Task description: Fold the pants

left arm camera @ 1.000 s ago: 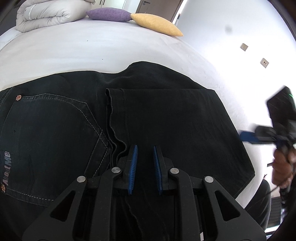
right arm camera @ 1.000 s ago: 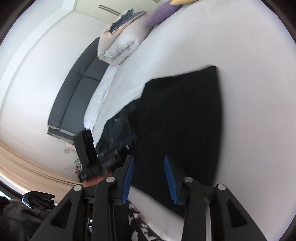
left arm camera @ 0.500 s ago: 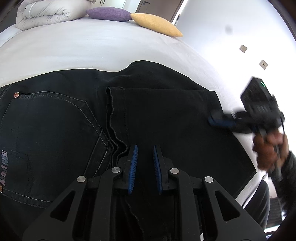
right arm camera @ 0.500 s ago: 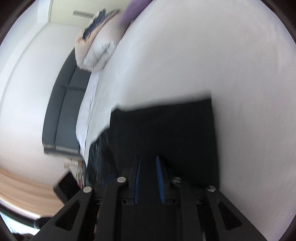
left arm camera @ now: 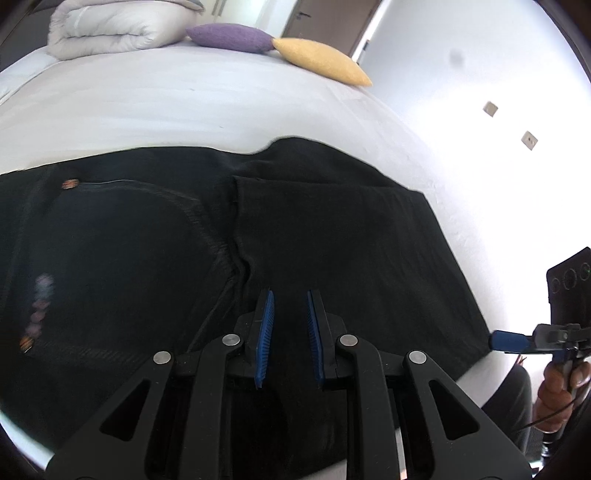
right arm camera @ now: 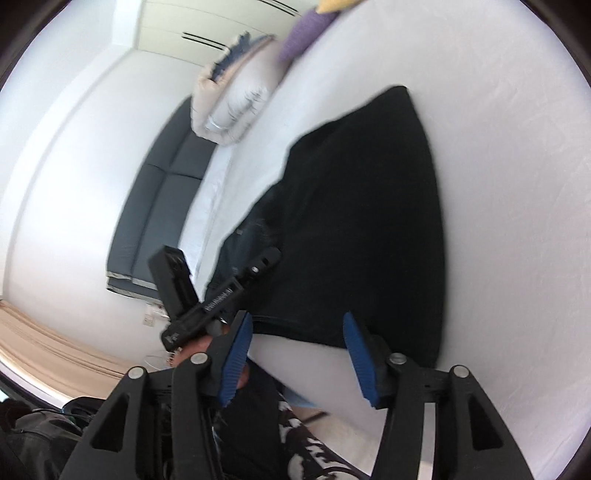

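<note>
Black pants (left arm camera: 332, 240) lie folded on the white bed (left arm camera: 184, 110), a back pocket with stitching at the left and a folded leg panel on the right. My left gripper (left arm camera: 290, 332) hovers over the pants' near middle, its blue pads a narrow gap apart with no cloth pinched. In the right wrist view the same left gripper (right arm camera: 267, 258) points across the pants (right arm camera: 369, 221). My right gripper (right arm camera: 295, 354) is off the near corner of the pants at the bed's edge, its jaws opening and empty. From the left wrist view, the right gripper (left arm camera: 509, 339) shows at the far right.
A folded white duvet (left arm camera: 110, 26), a purple pillow (left arm camera: 229, 37) and a yellow pillow (left arm camera: 321, 61) lie at the far end of the bed. A dark sofa (right arm camera: 159, 206) stands against the wall beyond. A hand (left arm camera: 561, 380) holds the right gripper off the bed's side.
The right gripper reached in over the folded leg with narrowed jaws, then drew back to the bed's edge and widened. The left gripper shifted slightly above the pants.
</note>
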`<state>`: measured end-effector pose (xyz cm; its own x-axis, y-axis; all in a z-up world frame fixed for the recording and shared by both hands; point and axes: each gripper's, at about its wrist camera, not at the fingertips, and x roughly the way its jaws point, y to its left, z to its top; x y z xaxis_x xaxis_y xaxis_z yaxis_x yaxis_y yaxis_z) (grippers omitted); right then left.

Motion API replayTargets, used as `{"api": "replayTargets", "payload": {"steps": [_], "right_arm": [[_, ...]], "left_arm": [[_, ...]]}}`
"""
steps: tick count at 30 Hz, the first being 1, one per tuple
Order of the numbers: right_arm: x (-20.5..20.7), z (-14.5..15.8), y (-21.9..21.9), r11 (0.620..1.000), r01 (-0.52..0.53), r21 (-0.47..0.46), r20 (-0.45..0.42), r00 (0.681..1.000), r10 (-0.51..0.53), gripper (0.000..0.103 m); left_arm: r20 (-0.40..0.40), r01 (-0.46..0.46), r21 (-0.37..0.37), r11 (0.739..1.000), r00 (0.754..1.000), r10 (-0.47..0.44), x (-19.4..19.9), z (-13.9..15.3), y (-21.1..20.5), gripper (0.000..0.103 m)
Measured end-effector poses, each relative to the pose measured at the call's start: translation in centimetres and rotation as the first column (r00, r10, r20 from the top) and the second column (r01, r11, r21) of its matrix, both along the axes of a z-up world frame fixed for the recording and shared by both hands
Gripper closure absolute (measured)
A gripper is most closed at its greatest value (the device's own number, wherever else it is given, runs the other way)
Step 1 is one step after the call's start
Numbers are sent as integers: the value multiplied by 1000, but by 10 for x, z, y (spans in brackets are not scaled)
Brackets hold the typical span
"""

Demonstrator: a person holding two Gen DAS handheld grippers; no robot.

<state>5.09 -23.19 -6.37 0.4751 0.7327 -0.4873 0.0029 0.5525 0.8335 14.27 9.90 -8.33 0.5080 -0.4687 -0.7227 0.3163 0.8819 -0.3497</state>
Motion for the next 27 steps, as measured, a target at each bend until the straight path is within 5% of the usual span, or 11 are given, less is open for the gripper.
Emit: {"api": "replayTargets", "payload": {"steps": [4,5,6,7,8,10,13,15,21,27], "right_arm": [[11,6,18,1000,-25,-7,21,999,25,47],[16,8,21,1000,-27,-1,28,999,27,47],[21,8,25,999,-31,7,35,999,31,47],[26,9,31,999,-36,14,43,998,35,47],[31,9,35,999,-39,17,48,998,38,47],[41,10,47,999,-48,24,50,998,47,46],[52,12,64,997,-68,40,64,996,65,46],[56,13,71,996,-79,48,67,995,76,46],[59,13,78,995,-79,59,61,995,75,46],[62,14,78,996,-70,56,44,997,67,46]], "left_arm": [[12,-92,-79,993,996,93,-28,18,46,84],[12,-117,-105,988,993,119,-35,21,59,75],[13,-146,-131,981,989,149,-42,24,73,65],[15,-191,-165,968,981,196,-51,27,90,32],[18,-259,-207,944,963,268,-62,29,112,12],[18,-365,-284,887,923,386,-80,32,147,10],[-38,-439,-369,819,888,458,-91,29,188,10],[-104,-491,-438,753,860,500,-91,19,210,10],[-231,-549,-533,645,827,513,-76,-7,240,10],[-390,-629,-600,495,770,505,-68,-50,264,12]]}}
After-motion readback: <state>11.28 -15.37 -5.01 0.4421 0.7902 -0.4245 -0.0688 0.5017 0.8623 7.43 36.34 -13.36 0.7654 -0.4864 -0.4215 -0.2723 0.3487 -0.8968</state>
